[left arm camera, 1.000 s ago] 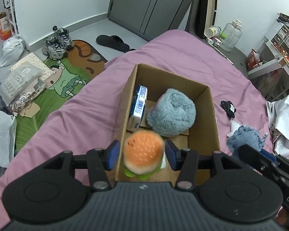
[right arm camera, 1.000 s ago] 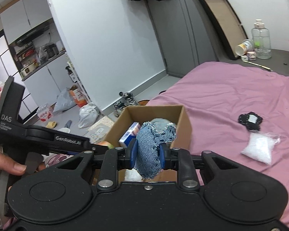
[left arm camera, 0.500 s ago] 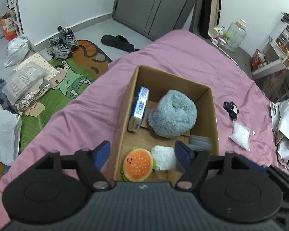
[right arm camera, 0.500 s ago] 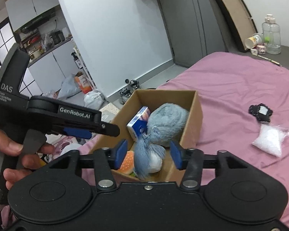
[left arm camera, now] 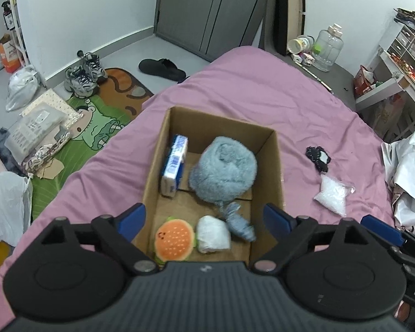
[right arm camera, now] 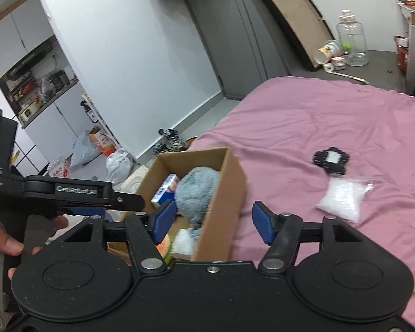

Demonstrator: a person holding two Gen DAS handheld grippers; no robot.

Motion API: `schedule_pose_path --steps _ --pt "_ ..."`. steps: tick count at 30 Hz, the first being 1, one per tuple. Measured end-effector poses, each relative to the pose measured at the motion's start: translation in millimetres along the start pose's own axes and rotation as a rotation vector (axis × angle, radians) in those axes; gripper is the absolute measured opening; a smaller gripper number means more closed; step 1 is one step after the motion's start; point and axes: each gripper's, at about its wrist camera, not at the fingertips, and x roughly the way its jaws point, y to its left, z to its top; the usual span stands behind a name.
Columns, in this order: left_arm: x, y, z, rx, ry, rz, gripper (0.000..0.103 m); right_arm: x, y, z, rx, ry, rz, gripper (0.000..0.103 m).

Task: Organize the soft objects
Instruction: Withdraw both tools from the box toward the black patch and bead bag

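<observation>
Box [left arm camera: 278, 166] open on top | far half blocked: fuzzy ball [left arm camera: 222, 170] at 1 o'clock, carton [left arm camera: 174, 164] at 11 | near edge: burger [left arm camera: 174, 239], white roll [left arm camera: 213, 233], denim pouch [left arm camera: 239, 222] | bare floor mid-left | bed [left arm camera: 262, 96] open at 12.

Cardboard box [left arm camera: 278, 166]: one, on the bed [left arm camera: 262, 94]
Soft things inside the box: four; one fluffy blue bundle [left arm camera: 222, 170], one burger plush [left arm camera: 174, 239], one white bundle [left arm camera: 213, 233], one denim pouch [left arm camera: 239, 225]
Blue-and-white carton [left arm camera: 174, 166] inside the box: one
Beside the box: one black patch [left arm camera: 318, 157]; one clear bag [left arm camera: 333, 195]
</observation>
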Motion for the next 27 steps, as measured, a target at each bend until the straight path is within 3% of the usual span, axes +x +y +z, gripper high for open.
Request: schedule_pose_path --steps 6,13,18,27 --pt "-7 -19 0 0.014 -0.038 -0.010 0.103 -8 -18 1 0.017 0.005 -0.020 0.067" --pt "-13 -36 -1 -0.004 -0.070 -0.019 0.103 -19 -30 7 0.006 -0.008 -0.018 0.076" --pt "-14 -51 -2 0.009 -0.072 -0.012 0.103 -27 -43 11 -0.005 -0.005 -0.016 0.093" --pt "-17 -75 -3 0.028 -0.078 0.026 0.103 -32 -73 23 0.009 -0.019 -0.008 0.095"
